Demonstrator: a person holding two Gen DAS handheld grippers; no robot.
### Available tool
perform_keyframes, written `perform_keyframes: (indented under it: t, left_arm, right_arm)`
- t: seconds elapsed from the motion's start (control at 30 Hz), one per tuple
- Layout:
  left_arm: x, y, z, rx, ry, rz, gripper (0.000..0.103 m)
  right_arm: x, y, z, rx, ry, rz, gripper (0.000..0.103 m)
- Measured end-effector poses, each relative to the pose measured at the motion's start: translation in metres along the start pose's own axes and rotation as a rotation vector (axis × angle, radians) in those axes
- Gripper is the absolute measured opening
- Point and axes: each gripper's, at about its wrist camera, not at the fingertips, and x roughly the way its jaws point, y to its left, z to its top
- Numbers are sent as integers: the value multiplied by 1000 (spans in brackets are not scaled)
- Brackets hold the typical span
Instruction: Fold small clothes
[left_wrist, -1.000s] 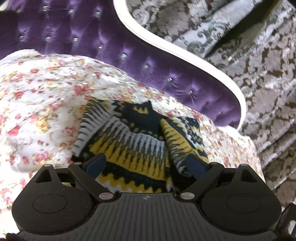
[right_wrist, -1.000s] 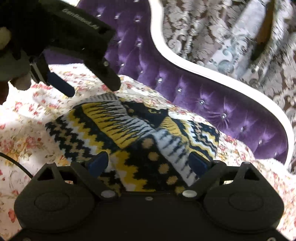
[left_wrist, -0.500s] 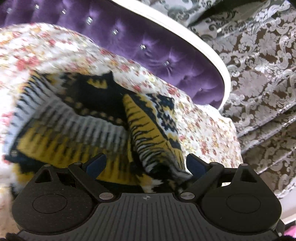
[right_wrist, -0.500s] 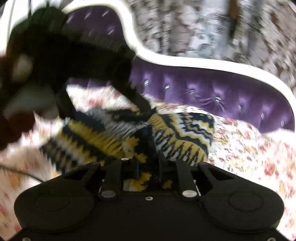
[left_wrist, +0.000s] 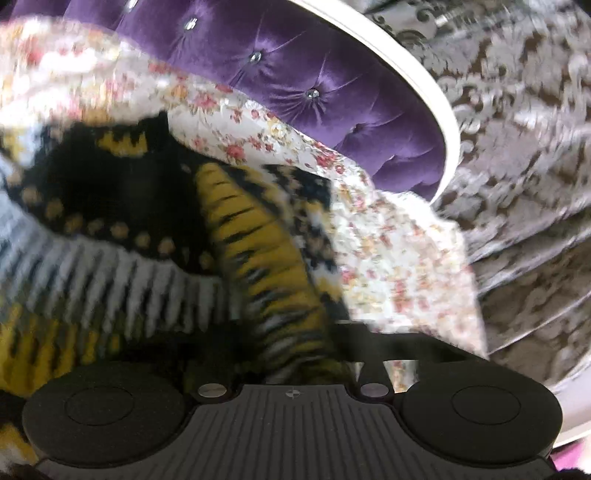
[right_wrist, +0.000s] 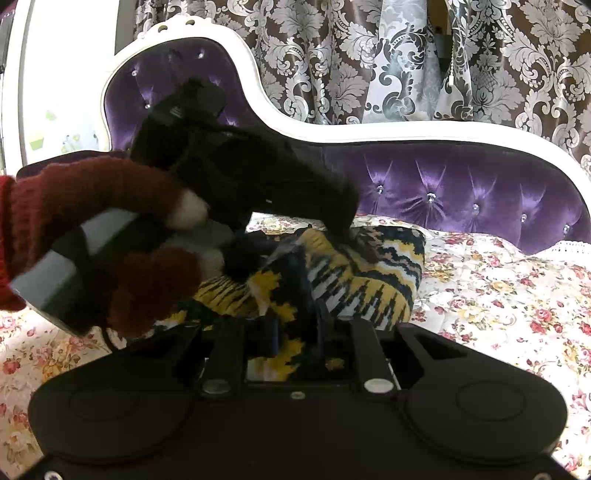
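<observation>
Folding has barely begun: we see the sweater (right_wrist: 369, 273) bunched on the floral bedspread (right_wrist: 498, 288). Our left gripper (left_wrist: 295, 347) has just closed on one fold, our right gripper (right_wrist: 291, 332) pinches another; flattening and folding remain.

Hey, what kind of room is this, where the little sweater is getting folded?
Most likely a bedroom. A floral quilted bedspread covers what looks like a bed, behind it stands a tufted purple headboard with a white frame, and damask curtains hang beyond. The patterned sweater lies on the bedspread.

Both wrist cameras look closely at the sweater (left_wrist: 258, 251).
</observation>
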Motion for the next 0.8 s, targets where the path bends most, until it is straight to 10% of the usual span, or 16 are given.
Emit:
perform_keyframes:
  t: [0.4,0.8]
  left_arm:
    - [-99,-12,40,260,-128,45,18]
    - [-81,121,16,57,-90,136,27]
  right_arm:
    - [-1,60,53,-48,-91,107,23]
    - [80,127,14,-143,152,199,34]
